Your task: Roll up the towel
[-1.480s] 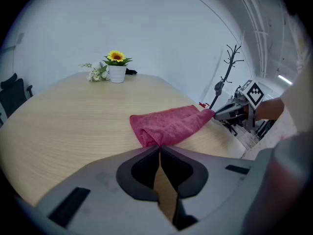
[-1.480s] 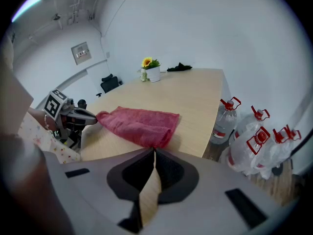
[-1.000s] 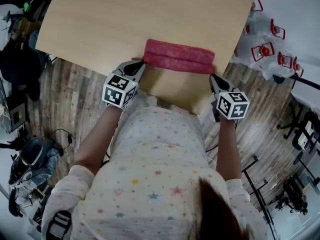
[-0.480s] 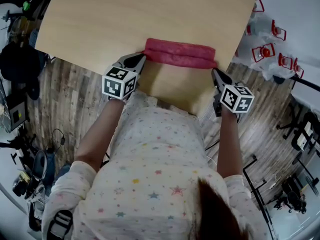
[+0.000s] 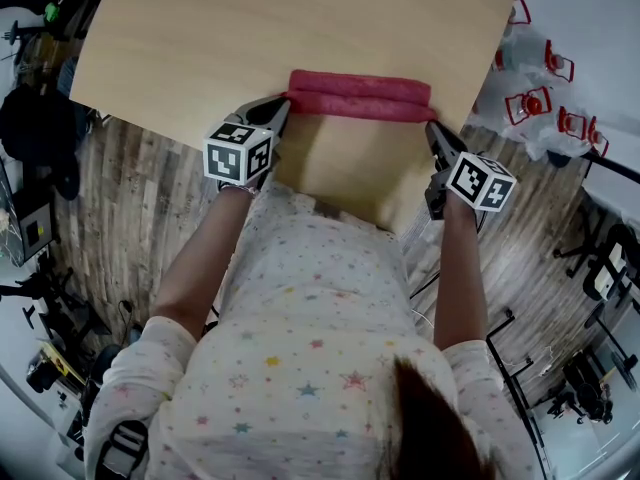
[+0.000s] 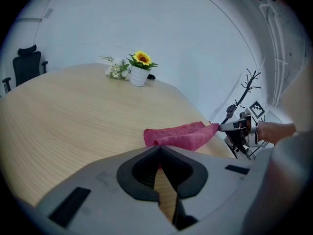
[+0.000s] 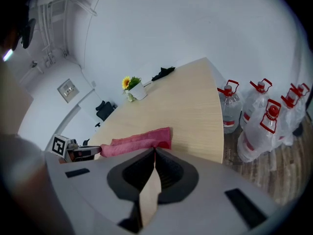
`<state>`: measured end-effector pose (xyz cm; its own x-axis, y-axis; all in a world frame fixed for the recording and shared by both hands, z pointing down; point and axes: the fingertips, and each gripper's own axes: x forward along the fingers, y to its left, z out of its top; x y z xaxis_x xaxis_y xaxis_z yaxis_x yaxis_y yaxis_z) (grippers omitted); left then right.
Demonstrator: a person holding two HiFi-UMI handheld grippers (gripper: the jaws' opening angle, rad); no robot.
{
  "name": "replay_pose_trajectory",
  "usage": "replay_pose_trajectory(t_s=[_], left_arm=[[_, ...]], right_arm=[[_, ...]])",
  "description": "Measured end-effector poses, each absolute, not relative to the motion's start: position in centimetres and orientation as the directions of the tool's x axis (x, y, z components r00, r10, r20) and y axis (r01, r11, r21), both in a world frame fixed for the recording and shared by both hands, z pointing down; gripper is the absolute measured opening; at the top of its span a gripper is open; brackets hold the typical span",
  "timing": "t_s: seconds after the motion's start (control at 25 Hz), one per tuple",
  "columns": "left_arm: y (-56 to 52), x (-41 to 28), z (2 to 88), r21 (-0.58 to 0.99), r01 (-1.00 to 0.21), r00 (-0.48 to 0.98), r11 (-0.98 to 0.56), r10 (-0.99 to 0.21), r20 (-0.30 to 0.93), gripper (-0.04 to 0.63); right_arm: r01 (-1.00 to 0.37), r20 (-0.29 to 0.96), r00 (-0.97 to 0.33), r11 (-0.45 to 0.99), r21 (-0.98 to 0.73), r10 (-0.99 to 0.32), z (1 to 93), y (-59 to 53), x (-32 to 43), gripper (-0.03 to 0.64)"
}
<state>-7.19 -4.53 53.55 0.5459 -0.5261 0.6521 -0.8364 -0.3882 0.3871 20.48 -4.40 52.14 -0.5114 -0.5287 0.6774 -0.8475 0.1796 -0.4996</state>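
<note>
A pink towel (image 5: 360, 95), folded over into a long thick band, lies across the wooden table (image 5: 300, 18) close to its near edge. My left gripper (image 5: 284, 103) is shut on the towel's left end, and my right gripper (image 5: 431, 126) is shut on its right end. In the left gripper view the towel (image 6: 180, 135) stretches away from my closed jaws to the right gripper (image 6: 230, 127) pinching the far corner. The right gripper view shows the towel (image 7: 139, 141) running from my closed jaws to the left gripper (image 7: 90, 152).
A white pot with a sunflower (image 6: 139, 72) stands at the table's far side, and a dark object (image 7: 164, 72) lies beyond it. Water bottles with red caps (image 7: 264, 116) stand on the floor right of the table. An office chair (image 6: 27, 65) is at the far left.
Both grippers have moved forward along the table, and the towel has turned over away from the near edge into a narrower band.
</note>
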Motion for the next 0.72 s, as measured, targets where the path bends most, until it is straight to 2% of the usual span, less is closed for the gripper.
replay_pose_trajectory(t_s=[0.24,0.48,0.72], left_arm=[[-5.4,-7.4,54.0,0.396,-0.841,0.54,-0.368,-0.529,0.655,0.015],[-6.0,-8.0,54.4,0.374,-0.852,0.522,-0.367,-0.53,0.669,0.017],[-6.6,-8.6,53.6,0.345,-0.844,0.529,-0.41,-0.537,0.657,0.018]], right_arm=[[-0.858,0.672,-0.487,0.161,-0.489,-0.558,52.3,-6.2,20.4,0.008],[-0.898,0.702,-0.426,0.169,-0.407,-0.571,53.3,-7.4,20.8,0.009],[-0.921,0.699,-0.388,0.246,-0.3,-0.6,52.1,-7.4,20.9,0.057]])
